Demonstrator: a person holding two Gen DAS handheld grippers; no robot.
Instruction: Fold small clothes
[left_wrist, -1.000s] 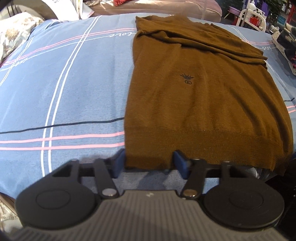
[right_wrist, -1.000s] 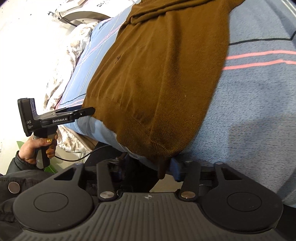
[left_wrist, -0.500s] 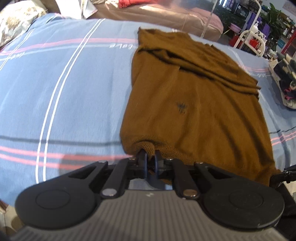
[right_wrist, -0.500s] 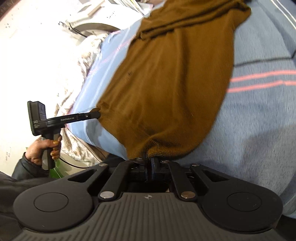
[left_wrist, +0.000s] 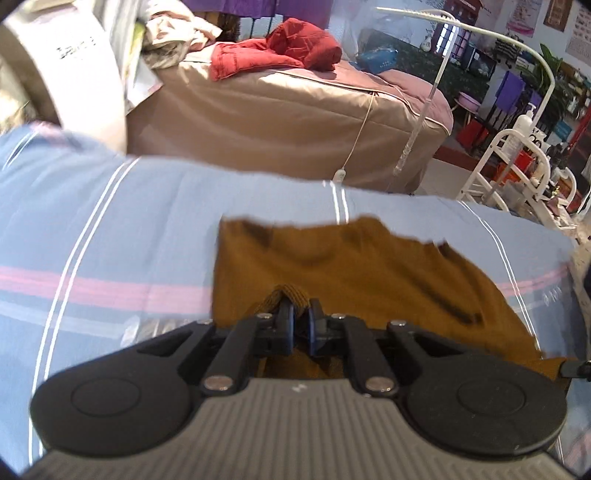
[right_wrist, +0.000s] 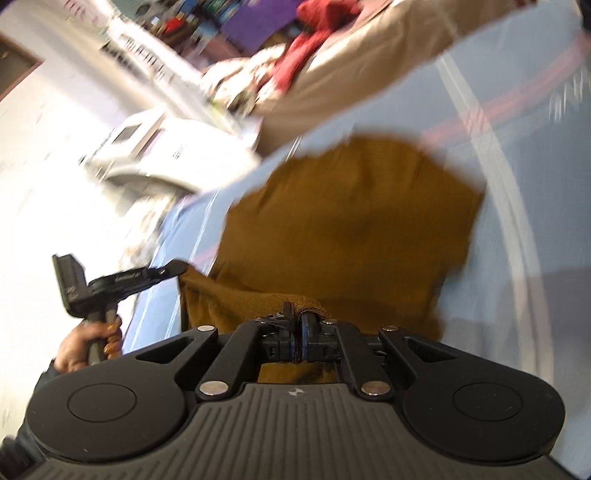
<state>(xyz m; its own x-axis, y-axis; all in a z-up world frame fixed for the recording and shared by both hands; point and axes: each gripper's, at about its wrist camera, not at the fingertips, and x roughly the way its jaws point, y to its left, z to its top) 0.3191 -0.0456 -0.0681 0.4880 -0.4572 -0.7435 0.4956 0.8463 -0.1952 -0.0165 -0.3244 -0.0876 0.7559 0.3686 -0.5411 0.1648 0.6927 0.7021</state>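
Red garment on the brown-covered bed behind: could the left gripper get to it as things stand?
Probably not: the left gripper is shut on the brown sweater's hem, and the red garment lies on another bed beyond the blue sheet.

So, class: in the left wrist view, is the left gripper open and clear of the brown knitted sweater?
No: the left gripper is shut on the ribbed hem of the brown knitted sweater.

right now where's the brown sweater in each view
Left wrist: brown sweater lies centre frame on the blue sheet, hem pinched in the left tongs.
Right wrist: centre, hem pinched in the right tongs.
Shared landmark: red garment on the tan bed, top of both views.
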